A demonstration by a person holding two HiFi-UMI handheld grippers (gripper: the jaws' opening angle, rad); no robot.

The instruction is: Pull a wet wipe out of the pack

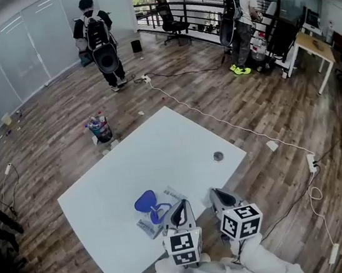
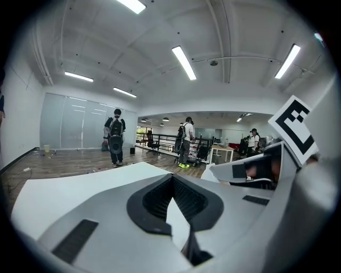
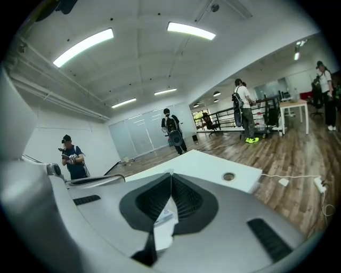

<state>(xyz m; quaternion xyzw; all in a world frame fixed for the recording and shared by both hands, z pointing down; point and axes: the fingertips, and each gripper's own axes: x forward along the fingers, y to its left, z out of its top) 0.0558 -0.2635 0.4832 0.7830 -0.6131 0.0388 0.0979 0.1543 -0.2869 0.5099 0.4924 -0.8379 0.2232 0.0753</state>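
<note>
Nearest the camera, the operator's white sleeves (image 1: 252, 266) carry both tools over the near edge of the white table (image 1: 159, 140). The left gripper (image 1: 180, 203) is clenched: in the left gripper view its ribbed pads meet at the tips, and only bare table surface shows through the gap behind them. The right gripper (image 1: 216, 194) is also clenched, tips together. A small white piece with print (image 3: 164, 216) shows in the gap behind its tips; whether it is gripped cannot be told. The two tools sit side by side, close together but apart. The wet wipe pack (image 1: 150, 225) lies flat on the table just to the left of the left gripper's tip, with a blue plastic piece (image 1: 146, 202) resting on top of it. Farther along the table, near its right edge, there is a round cable hole (image 1: 218, 156). Beyond the table, on the wood floor, a bin of bottles (image 1: 100, 130) stands to the left and a white cable (image 1: 232, 124) runs across. At the far end of the room, one person (image 1: 99, 38) stands at the left and a second person (image 1: 240, 19) at the right by a railing.
</note>
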